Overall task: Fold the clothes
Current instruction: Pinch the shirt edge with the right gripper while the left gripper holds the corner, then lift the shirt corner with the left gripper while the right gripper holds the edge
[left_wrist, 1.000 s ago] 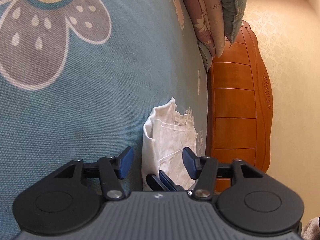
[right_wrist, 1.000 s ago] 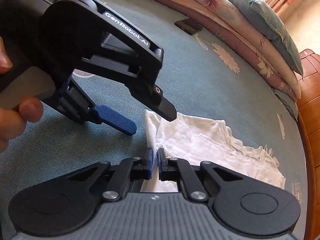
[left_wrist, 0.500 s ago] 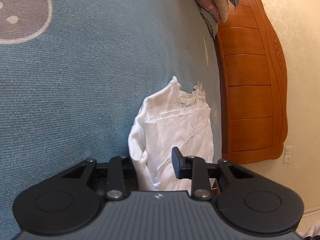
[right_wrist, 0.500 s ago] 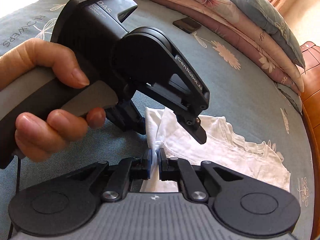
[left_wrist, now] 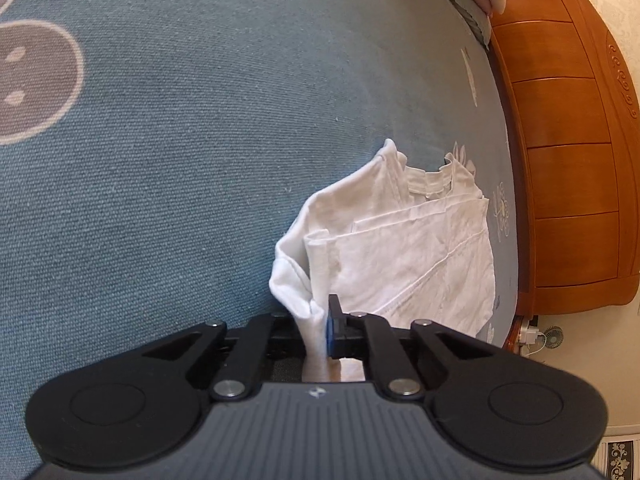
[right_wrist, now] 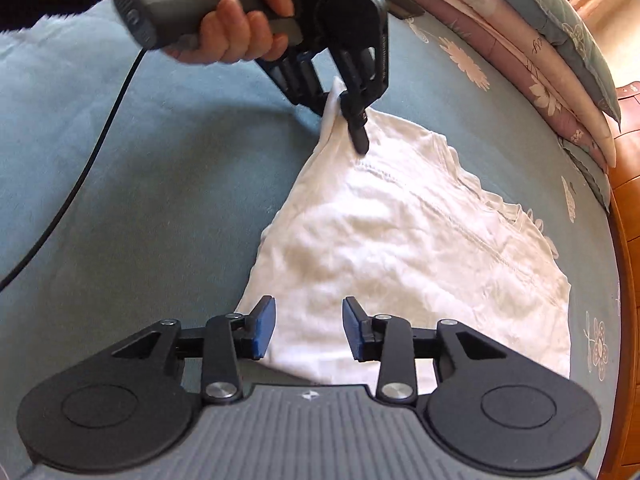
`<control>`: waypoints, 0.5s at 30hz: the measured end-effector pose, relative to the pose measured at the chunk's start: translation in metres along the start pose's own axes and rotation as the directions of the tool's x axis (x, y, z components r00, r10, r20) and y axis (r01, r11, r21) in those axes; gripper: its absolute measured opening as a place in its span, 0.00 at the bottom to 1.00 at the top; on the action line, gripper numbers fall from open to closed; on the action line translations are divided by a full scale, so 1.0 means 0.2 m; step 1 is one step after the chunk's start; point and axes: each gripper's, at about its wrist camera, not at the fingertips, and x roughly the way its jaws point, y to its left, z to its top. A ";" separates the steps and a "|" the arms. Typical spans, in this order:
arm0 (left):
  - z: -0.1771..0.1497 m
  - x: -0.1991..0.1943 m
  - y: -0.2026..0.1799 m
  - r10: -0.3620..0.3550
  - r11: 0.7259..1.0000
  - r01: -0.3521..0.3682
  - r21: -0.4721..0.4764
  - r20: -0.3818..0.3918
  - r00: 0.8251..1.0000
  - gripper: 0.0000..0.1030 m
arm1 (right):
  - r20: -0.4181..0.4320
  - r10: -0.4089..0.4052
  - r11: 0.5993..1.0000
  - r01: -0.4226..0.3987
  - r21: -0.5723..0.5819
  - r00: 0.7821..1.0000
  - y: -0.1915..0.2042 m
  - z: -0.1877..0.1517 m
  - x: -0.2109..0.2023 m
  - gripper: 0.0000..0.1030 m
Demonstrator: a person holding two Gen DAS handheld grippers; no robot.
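A white garment (right_wrist: 404, 248) lies partly folded on the blue-green bedspread (right_wrist: 160, 208). In the left wrist view the same white garment (left_wrist: 408, 240) runs away from me toward the bed's edge. My left gripper (left_wrist: 320, 332) is shut on a bunched corner of it and lifts that corner off the bed. The right wrist view shows this left gripper (right_wrist: 352, 116), held by a hand (right_wrist: 236, 28), pinching the far corner. My right gripper (right_wrist: 309, 333) hovers over the garment's near edge. Its jaws are opening, with cloth below them but nothing pressed between the pads.
Stacked quilts and pillows (right_wrist: 532, 40) line the far side of the bed. A wooden headboard (left_wrist: 568, 152) rises beyond the bed's right edge. A black cable (right_wrist: 80, 184) trails from the left gripper's handle across the bedspread. A dark phone (right_wrist: 404, 4) lies near the quilts.
My left gripper closed on the garment's corner and raised it. My right gripper let go of the cloth, opened, and pulled back toward the near edge, away from the left gripper.
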 end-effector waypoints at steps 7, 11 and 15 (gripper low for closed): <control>0.01 -0.01 -0.01 0.055 0.998 -0.055 0.000 -0.020 0.998 0.06 | 0.019 -0.016 0.991 0.018 -0.135 1.000 0.14 -0.12 -0.03 0.52; 0.02 -0.01 0.02 0.036 0.999 -0.036 -0.032 -0.023 0.999 0.06 | 0.064 -0.130 0.940 0.143 -0.311 0.989 0.27 -0.20 0.04 0.52; 0.02 0.00 0.04 0.009 0.998 -0.009 -0.055 -0.015 1.000 0.07 | 0.195 -0.217 0.854 0.283 -0.437 0.956 0.36 -0.29 0.07 0.52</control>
